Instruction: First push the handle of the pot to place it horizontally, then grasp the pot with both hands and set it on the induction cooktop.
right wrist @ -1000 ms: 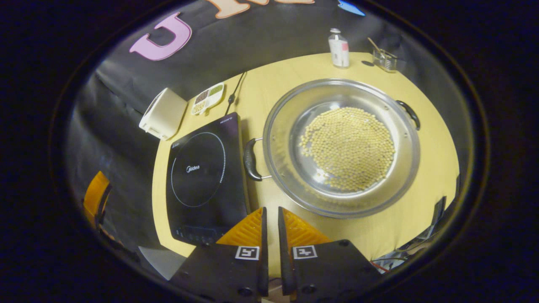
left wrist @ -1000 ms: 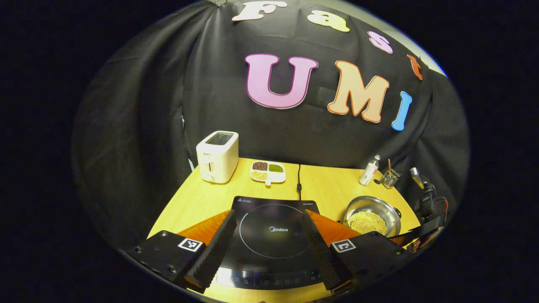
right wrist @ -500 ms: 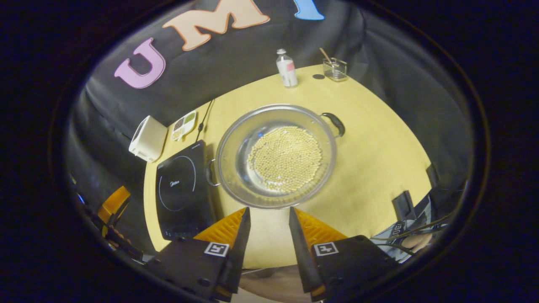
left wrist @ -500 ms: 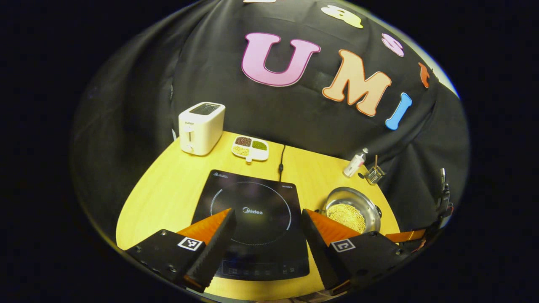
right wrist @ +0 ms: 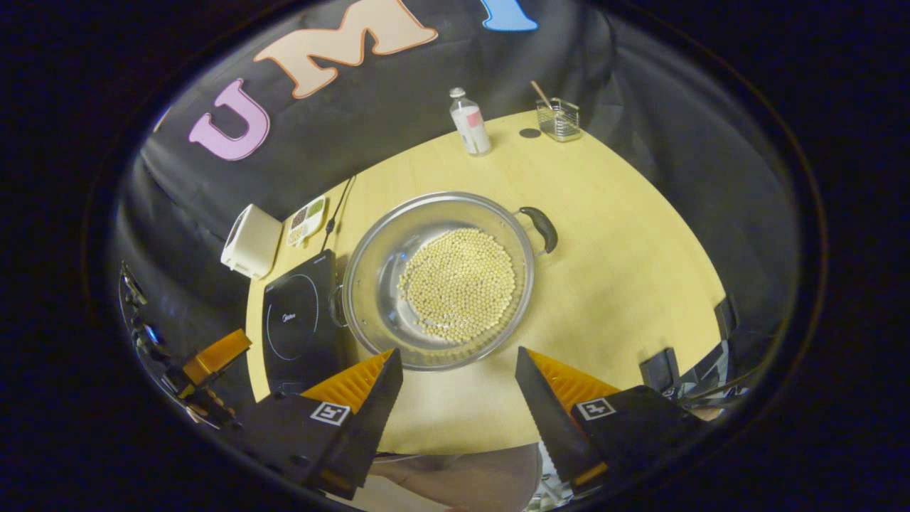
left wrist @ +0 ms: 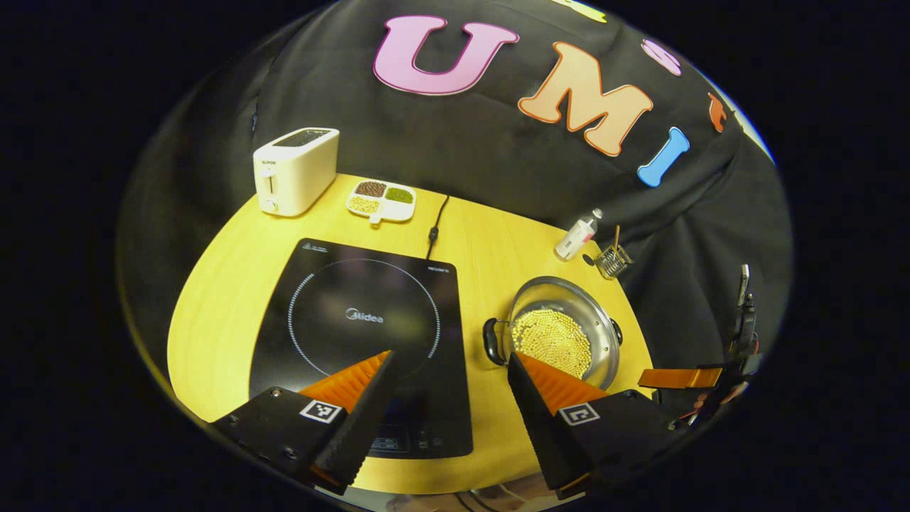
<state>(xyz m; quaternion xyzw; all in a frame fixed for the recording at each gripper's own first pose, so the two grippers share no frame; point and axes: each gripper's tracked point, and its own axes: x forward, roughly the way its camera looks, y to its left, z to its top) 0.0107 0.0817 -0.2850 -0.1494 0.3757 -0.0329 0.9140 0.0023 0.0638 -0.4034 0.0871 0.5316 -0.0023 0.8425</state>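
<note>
While both my left gripper (left wrist: 448, 370) and right gripper (right wrist: 458, 366) hang spread and empty, the pot (right wrist: 439, 279) sits right of the induction cooktop (left wrist: 362, 334).

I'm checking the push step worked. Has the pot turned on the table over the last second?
Cannot tell. The pot lies beside the induction cooktop, one handle on the far side from it as before; the camera itself shifted.

left gripper (left wrist: 449, 359) | black body, orange ribbed fingers (left wrist: 346, 380), square tag
</note>
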